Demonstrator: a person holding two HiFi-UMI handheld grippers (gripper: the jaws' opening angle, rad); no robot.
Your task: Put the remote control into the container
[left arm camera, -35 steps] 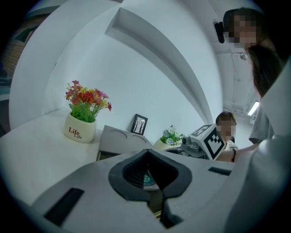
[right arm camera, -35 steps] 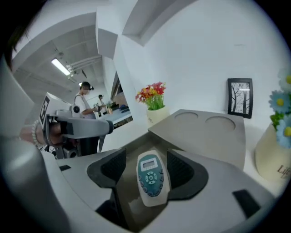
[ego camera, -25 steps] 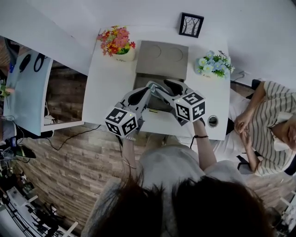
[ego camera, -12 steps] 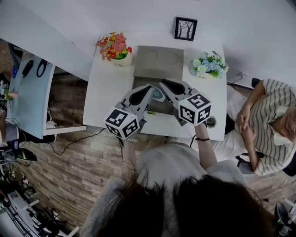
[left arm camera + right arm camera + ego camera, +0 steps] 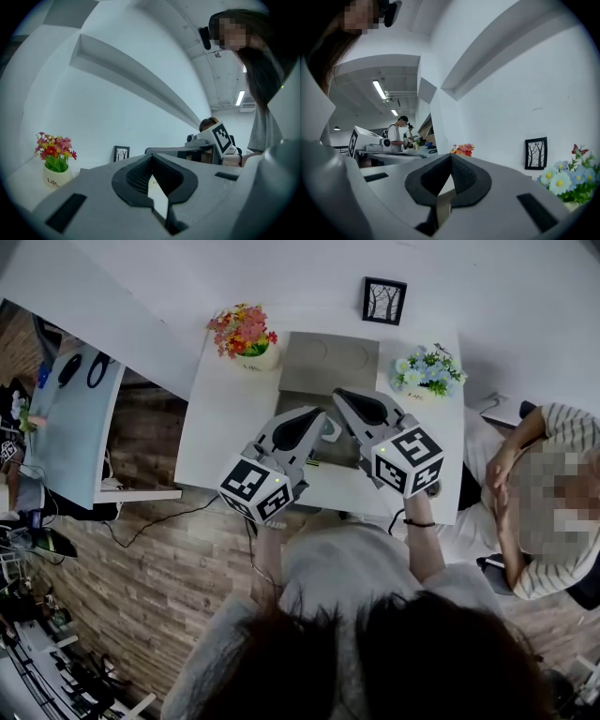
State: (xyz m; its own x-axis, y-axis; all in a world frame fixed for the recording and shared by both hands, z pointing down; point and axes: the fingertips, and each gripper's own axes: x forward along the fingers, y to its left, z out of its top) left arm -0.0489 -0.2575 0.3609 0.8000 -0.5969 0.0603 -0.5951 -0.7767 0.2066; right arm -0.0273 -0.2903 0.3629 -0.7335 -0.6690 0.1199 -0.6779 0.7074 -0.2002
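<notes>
Both claws are hovering over the container point(image 5: 328, 362), pointing level toward the back wall, with tips converging over its near half.

Left claw point(image 5: 151, 157) is sitting clenched, pads meeting, nothing in it. Right claw point(image 5: 451, 158) has just been closing and is now clenched too, with nothing between the pads. So neither is carrying the remote.

Remote: I'm not seeing it clearly. A small pale thing point(image 5: 327, 429) is showing in the container's near half, between the two claws and just beside the left tip. I'm reading that as the remote already lying inside, below both claws, but can't confirm. Long axis isn't readable because the claws are covering most of it. Both claws are looking about equally near, the left marginally closer.

Judging from this, the drop is looking done and what's coming is probably just backing the claws clear. If that pale thing isn't the remote, a re-grab straight down from here would be needed.

Counting on the surface point(image 5: 220, 432):
- one container
- two flower pots, red point(image 5: 246, 334) and blue point(image 5: 427, 371)
- one frame point(image 5: 385, 299), against the wall
- at most one remote

Two claws. One seated person point(image 5: 548, 512) is sitting off the right edge, touching nothing on the surface.
</notes>
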